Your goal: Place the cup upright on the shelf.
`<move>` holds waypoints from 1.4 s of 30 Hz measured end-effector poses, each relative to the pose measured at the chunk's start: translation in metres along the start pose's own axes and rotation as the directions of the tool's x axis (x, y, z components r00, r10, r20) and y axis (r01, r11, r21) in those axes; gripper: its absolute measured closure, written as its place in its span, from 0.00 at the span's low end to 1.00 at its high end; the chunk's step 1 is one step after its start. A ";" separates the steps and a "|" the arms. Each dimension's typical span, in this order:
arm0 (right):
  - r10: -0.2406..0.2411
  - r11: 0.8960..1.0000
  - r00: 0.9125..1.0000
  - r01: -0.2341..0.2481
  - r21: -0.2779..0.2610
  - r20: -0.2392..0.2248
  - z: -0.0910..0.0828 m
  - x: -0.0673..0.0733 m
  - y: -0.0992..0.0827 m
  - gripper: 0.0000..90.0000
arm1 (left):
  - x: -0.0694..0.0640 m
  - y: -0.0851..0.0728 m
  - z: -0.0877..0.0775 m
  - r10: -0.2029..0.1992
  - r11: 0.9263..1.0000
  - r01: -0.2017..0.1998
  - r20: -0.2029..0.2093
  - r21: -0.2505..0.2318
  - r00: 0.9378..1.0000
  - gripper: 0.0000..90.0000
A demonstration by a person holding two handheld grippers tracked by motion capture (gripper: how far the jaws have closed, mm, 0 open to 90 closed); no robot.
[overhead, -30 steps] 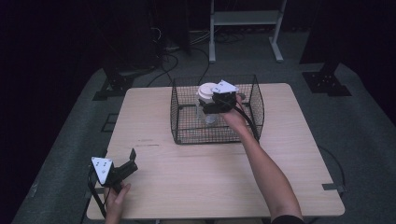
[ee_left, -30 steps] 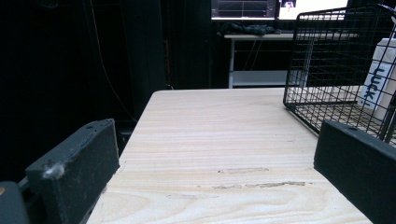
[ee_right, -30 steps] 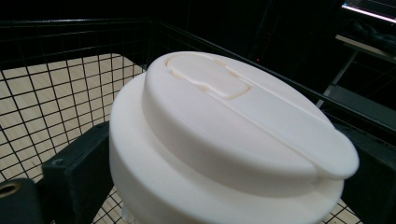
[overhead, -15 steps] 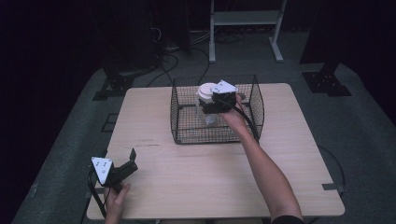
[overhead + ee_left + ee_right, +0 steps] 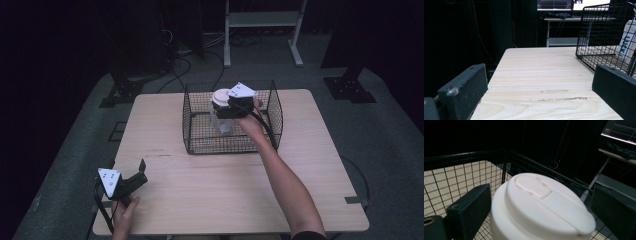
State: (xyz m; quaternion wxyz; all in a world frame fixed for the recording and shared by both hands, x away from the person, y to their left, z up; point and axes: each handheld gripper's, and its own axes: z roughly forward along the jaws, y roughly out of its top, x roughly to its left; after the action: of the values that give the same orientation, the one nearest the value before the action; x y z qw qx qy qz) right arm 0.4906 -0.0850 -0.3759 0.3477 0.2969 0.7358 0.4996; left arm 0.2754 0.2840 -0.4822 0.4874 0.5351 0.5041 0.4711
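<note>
Jaws of the right gripper stand spread on either side of a white-lidded jar, with a gap showing at each side, so nothing is clamped. That jar stands upright inside the black wire basket toward the far side of the wooden table, its clear body under a broad white cap. The person's right hand reaches over the basket's near wall from above, probably because the mesh leaves no way in from the side. Well apart, at the near left corner, the left gripper rests low over bare wood, jaws wide and empty, seemingly parked out of the way.
</note>
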 end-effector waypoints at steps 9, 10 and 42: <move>-0.004 1.000 1.000 0.004 -0.027 0.003 -0.008 -0.001 0.009 0.04 | 0.000 0.000 0.000 0.002 1.000 -0.002 -0.005 0.003 1.000 0.00; -0.005 1.000 1.000 0.005 -0.029 0.003 -0.009 -0.001 0.010 0.04 | -0.001 0.000 0.000 0.002 1.000 -0.002 -0.006 0.003 1.000 0.00; -0.025 0.999 1.000 0.024 -0.035 -0.014 -0.066 -0.011 0.006 0.04 | -0.001 0.000 -0.001 0.009 1.000 -0.009 -0.005 0.003 1.000 0.00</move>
State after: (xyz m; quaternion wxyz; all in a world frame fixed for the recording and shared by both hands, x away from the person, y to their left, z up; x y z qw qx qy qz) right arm 0.4441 -0.1262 -0.3511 0.3535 0.2781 0.7331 0.5102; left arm 0.2747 0.2825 -0.4821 0.4831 0.5368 0.5036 0.4741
